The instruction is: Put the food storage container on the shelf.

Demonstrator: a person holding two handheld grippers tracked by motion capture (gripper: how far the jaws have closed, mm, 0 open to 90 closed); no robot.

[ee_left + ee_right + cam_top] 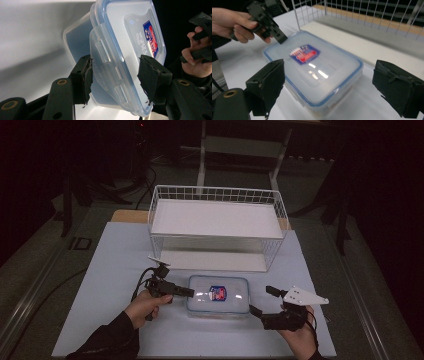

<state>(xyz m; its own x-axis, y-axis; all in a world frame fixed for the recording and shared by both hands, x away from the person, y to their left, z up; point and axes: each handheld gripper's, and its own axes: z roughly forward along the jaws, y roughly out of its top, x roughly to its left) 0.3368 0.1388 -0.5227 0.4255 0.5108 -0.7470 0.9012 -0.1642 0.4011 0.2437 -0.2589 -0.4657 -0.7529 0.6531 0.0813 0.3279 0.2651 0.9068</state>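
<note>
- Food container [218,295], clear plastic with a blue-rimmed snap lid and a red-and-blue label, lies flat on the white table mat [110,270], just in front of the white wire basket [217,217].
- Side latch flap [107,75] on its near short end sits between the left gripper's [115,77] jaws in the left gripper view; the jaws stand apart on either side of the flap, and I cannot tell whether a pad touches it.
- Left gripper [186,292] in the high view points its tip at the container's left edge, held by the person's left hand [145,305].
- Right gripper [262,302] waits off the container's right end, jaws wide apart and empty; its own view frames the box between them.
- Step in hand, as I judge it: lining up on the lid latch, probably to unclip it or to take hold of the box.
- Next move calls for closing squarely on the flap while the right gripper steadies the far end, lest the light box slide.
</note>
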